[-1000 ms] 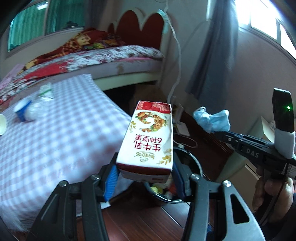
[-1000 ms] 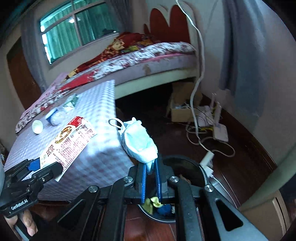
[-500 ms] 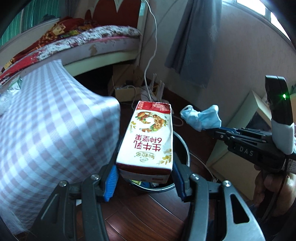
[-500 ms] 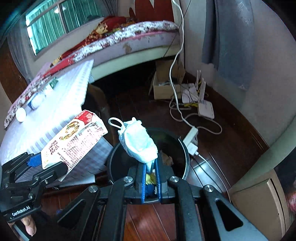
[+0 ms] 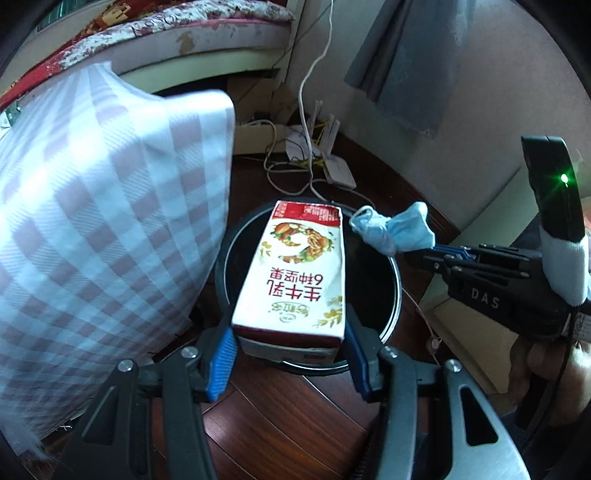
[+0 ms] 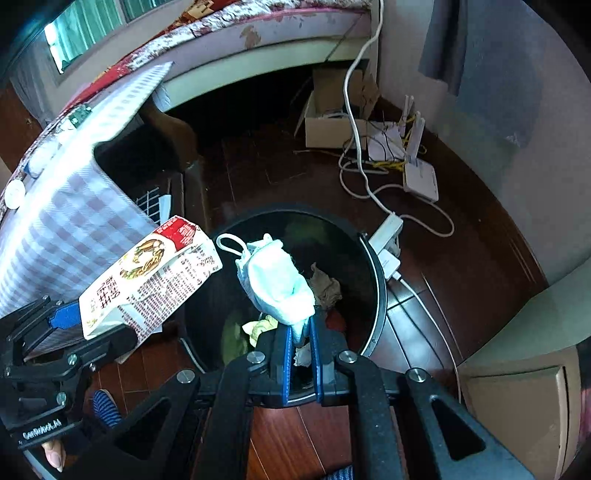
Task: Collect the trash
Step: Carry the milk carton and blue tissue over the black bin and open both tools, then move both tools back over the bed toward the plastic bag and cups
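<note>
My left gripper (image 5: 288,350) is shut on a red-and-white milk carton (image 5: 295,273), its blue pads pressing the carton's base. The carton hangs over the round black trash bin (image 5: 391,291). My right gripper (image 6: 301,343) is shut on a crumpled light-blue face mask (image 6: 277,284), held above the bin's (image 6: 376,291) open mouth. Paper scraps and wrappers lie inside the bin. In the left wrist view the mask (image 5: 395,230) sticks out from the right gripper (image 5: 439,253) over the bin's right rim. The carton (image 6: 147,273) shows at the left of the right wrist view, over the bin's left edge.
A table under a pink-checked cloth (image 5: 96,221) stands close on the left of the bin. A power strip (image 6: 386,240), white cables, a router (image 6: 419,177) and a cardboard box (image 6: 332,122) lie on the dark wooden floor behind the bin. A bed (image 6: 258,33) stands beyond.
Both grippers have come down and tilted toward the floor, carrying the carton and the mask from beside the table to just above the bin. Neither grip has altered.
</note>
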Demonstrator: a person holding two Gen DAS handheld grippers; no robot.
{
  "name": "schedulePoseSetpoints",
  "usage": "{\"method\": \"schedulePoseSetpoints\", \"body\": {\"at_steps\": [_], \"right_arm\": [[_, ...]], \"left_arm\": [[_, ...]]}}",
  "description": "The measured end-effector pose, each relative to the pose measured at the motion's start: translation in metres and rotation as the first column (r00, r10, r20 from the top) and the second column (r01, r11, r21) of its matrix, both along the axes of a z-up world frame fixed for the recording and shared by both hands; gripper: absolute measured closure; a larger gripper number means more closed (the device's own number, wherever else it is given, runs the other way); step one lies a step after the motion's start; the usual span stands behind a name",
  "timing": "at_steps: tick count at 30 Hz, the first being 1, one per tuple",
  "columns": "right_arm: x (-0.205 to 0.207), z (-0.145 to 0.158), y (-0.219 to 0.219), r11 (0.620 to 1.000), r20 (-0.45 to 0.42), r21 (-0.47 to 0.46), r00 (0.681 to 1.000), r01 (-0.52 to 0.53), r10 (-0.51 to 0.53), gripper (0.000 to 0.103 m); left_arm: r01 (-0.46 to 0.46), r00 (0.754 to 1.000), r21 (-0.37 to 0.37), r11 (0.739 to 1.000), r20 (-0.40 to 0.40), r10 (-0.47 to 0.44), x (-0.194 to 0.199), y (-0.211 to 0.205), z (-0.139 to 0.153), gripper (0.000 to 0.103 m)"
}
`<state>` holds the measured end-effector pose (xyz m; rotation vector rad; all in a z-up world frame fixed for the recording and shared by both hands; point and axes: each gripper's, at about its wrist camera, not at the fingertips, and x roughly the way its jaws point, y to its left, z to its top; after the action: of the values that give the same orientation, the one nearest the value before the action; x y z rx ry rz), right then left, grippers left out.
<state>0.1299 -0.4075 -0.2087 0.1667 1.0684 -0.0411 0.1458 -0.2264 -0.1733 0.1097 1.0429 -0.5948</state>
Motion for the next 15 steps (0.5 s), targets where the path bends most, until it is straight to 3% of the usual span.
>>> {"method": "schedulePoseSetpoints", "body": {"at_steps": [4, 6, 7, 8, 10, 13, 15], "right_arm": [[0.006, -0.009, 0.002, 1.0, -0.019, 0.008, 0.999, -0.026, 0.026, 0.092], [0.01, -0.018, 0.002, 0.992, -0.071, -0.124, 0.997, -0.01, 0.001, 0.065], [0.01, -0.022, 0.0, 0.986, -0.087, -0.169, 0.996, 0.006, -0.021, 0.036], [0.007, -0.026, -0.005, 0.983, -0.1, -0.182, 0.994, 0.02, -0.039, 0.018], [0.005, -0.029, -0.012, 0.984, -0.121, -0.172, 0.99, 0.046, -0.067, 0.012], [0.001, -0.028, -0.016, 0.979, -0.112, -0.194, 0.99, 0.059, -0.082, 0.001], [-0.002, -0.026, -0.015, 0.98, -0.113, -0.189, 0.99, 0.059, -0.081, 0.001]], "left_arm": [[0.017, 1.0, -0.009, 1.0, -0.023, -0.017, 0.007, -0.008, -0.009, 0.048], [0.009, 0.999, -0.016, 1.0, -0.049, -0.01, 0.012, -0.008, -0.016, 0.033], [-0.003, 0.999, -0.007, 1.0, -0.046, 0.003, 0.012, -0.007, -0.019, 0.02], [-0.018, 0.999, 0.005, 1.0, -0.031, 0.018, 0.011, -0.005, -0.02, 0.008], [-0.034, 0.999, 0.023, 0.999, -0.02, 0.034, 0.006, 0.0, -0.023, 0.001], [-0.06, 0.997, 0.062, 0.996, -0.036, 0.063, 0.005, 0.006, -0.032, 0.001], [-0.076, 0.996, 0.067, 0.995, -0.042, 0.079, 0.005, 0.01, -0.036, 0.001]]}}
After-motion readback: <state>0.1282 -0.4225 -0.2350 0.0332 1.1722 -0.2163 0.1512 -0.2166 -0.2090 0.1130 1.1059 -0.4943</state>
